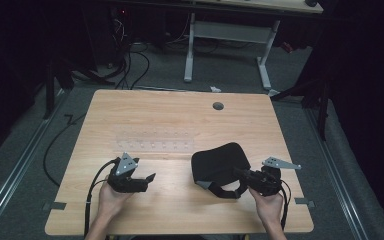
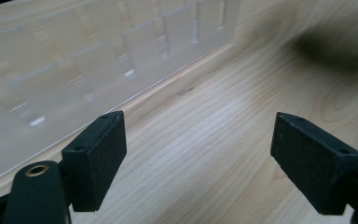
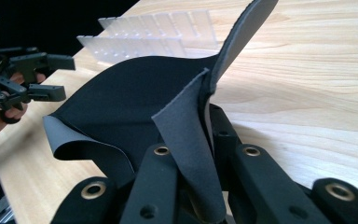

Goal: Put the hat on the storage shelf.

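Overhead, pale wooden table (image 1: 180, 120) — left tongs (image 1: 150, 177) spread, right tongs (image 1: 240, 174) pinching black fabric (image 1: 215, 162).

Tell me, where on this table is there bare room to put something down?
The far strip of table, between the clear divider tray and the cable hole, is bare, as is the near edge between the two hands. It is crowded at the right, where the right gripper pinches the black fabric piece; the left gripper is open.

The cloth (image 1: 219, 162) is laid on the table (image 1: 180, 210), right of the tray (image 1: 152, 140).
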A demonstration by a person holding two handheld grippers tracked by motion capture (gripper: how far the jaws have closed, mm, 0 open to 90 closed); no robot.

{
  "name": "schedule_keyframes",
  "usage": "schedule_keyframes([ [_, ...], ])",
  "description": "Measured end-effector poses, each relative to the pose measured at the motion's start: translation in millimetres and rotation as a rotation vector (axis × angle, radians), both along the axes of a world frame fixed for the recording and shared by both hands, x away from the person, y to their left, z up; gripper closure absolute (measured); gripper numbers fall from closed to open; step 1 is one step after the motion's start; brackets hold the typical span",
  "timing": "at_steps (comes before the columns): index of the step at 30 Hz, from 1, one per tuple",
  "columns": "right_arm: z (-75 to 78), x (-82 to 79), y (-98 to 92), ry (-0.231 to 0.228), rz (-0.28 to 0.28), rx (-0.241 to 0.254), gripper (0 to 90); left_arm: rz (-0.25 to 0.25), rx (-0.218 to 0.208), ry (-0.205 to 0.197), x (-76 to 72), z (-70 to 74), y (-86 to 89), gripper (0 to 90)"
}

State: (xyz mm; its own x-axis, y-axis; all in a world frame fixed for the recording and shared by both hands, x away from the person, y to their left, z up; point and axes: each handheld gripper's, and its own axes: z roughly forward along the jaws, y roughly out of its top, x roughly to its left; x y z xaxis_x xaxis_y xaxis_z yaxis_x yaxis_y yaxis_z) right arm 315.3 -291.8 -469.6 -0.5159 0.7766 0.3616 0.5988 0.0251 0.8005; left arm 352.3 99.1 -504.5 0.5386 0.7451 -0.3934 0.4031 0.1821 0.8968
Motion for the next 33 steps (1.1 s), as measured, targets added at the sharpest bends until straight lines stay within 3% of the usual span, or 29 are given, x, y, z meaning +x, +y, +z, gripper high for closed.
schedule_keyframes([
  [2,0.3,-0.6,3.4,0.001,0.011,0.002,84.2,-0.018,-0.006,-0.002,-3.3,3.6,-4.3,17.5],
  [5,1.0,-1.3,10.4,0.001,0.038,0.002,84.2,-0.039,-0.010,0.030,-7.7,9.5,-11.7,15.0],
  [10,1.6,1.1,20.1,0.010,0.067,0.012,84.1,-0.100,0.005,0.004,-16.5,15.5,-25.0,14.6],
  [18,-2.3,3.0,34.6,0.025,0.113,0.010,84.1,-0.167,0.044,-0.004,-27.0,15.0,-39.4,14.0],
  [26,-1.1,5.7,46.2,0.034,0.146,0.010,84.1,-0.194,0.057,-0.032,-30.3,14.4,-48.3,15.0],
  [33,-0.9,9.3,55.3,0.048,0.163,0.000,84.1,-0.208,0.068,-0.031,-31.7,13.1,-51.8,15.6],
])
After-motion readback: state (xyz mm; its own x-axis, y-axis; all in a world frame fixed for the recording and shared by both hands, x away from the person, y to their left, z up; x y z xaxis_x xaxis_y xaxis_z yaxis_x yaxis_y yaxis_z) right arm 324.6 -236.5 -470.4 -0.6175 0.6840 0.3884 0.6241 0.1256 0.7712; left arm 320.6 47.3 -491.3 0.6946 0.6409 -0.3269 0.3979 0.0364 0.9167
